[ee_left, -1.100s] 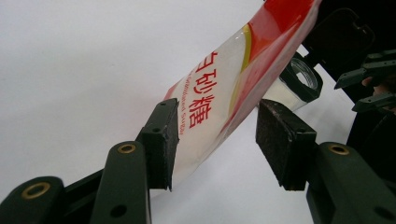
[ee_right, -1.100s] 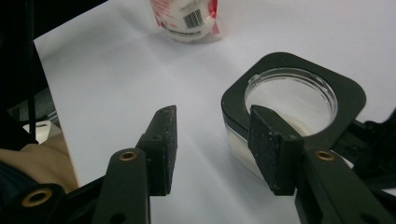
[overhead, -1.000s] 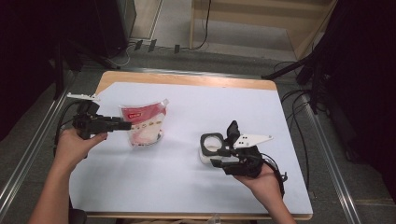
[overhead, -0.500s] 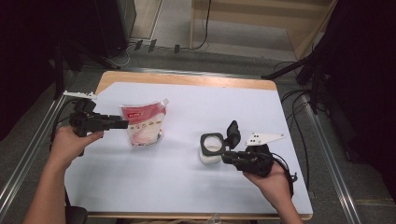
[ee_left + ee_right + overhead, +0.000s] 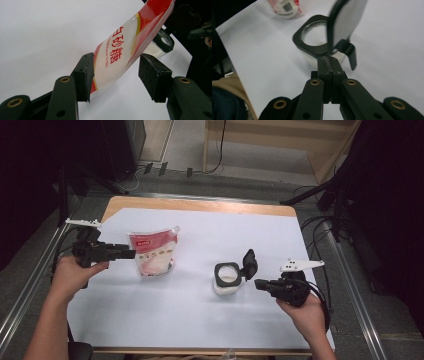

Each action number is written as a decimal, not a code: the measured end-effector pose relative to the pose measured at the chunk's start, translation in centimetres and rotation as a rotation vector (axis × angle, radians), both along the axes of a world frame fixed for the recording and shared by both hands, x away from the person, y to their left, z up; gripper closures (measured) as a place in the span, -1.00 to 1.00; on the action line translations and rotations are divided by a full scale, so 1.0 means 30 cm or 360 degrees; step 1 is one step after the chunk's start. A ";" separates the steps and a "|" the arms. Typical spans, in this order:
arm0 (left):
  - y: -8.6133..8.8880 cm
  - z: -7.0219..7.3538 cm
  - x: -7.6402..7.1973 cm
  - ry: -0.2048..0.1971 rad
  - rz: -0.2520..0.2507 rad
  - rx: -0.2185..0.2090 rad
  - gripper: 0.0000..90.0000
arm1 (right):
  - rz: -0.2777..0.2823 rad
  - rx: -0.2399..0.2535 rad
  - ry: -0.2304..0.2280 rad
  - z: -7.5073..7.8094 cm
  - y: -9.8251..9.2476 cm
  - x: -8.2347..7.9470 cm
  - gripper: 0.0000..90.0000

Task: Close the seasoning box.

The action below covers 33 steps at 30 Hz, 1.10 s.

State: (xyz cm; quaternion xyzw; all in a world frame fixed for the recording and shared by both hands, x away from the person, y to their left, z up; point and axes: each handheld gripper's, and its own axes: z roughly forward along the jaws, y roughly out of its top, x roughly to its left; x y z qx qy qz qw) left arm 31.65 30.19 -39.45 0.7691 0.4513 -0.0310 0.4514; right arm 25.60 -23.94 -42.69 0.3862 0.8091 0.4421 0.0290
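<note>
Your right gripper (image 5: 258,283), at centre right, has just pressed its jaws together on nothing, the jar (image 5: 226,279) open-lidded just beside its tips. Your left gripper (image 5: 131,253) stands spread around the sugar pouch (image 5: 152,252) at centre left. Pouring can follow.

On the tabletop (image 5: 200,320) the sugar pouch (image 5: 152,251) stands upright near the left edge, about halfway between the far and near edges. The jar (image 5: 226,279) sits right of the centre, a little nearer to the near edge, well apart from the pouch. Its hinged lid (image 5: 249,264) stands up at the jar's right side. The left gripper (image 5: 125,253) is at the pouch's left side, the right gripper (image 5: 260,283) just right of the jar.
</note>
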 end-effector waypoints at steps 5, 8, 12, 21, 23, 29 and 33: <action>0.002 -0.002 0.000 -0.0003 0.0007 0.0008 0.05 | -0.0096 0.0002 0.0025 -0.013 -0.027 0.028 1.00; 0.001 -0.004 -0.001 -0.0002 0.0014 0.0014 0.06 | -0.0155 -0.0001 0.0045 -0.017 -0.032 0.037 1.00; -0.002 -0.005 0.000 -0.0004 0.0012 0.0027 0.05 | -0.0195 0.0009 0.0038 -0.020 -0.035 0.044 1.00; -0.002 -0.007 0.001 0.0009 0.0006 0.0030 0.04 | -0.0231 0.0052 0.0034 -0.032 -0.007 0.078 1.00; -0.002 -0.006 -0.002 0.0005 0.0012 0.0032 0.04 | -0.0233 0.0051 0.0028 -0.034 0.005 0.086 1.00; 0.011 -0.003 -0.014 0.0005 0.0031 0.0045 0.04 | -0.0231 0.0068 0.0005 -0.032 0.028 0.094 1.00; 0.026 -0.001 -0.023 -0.0001 0.0066 0.0034 0.04 | -0.0229 0.0089 -0.0011 -0.025 0.031 0.096 1.00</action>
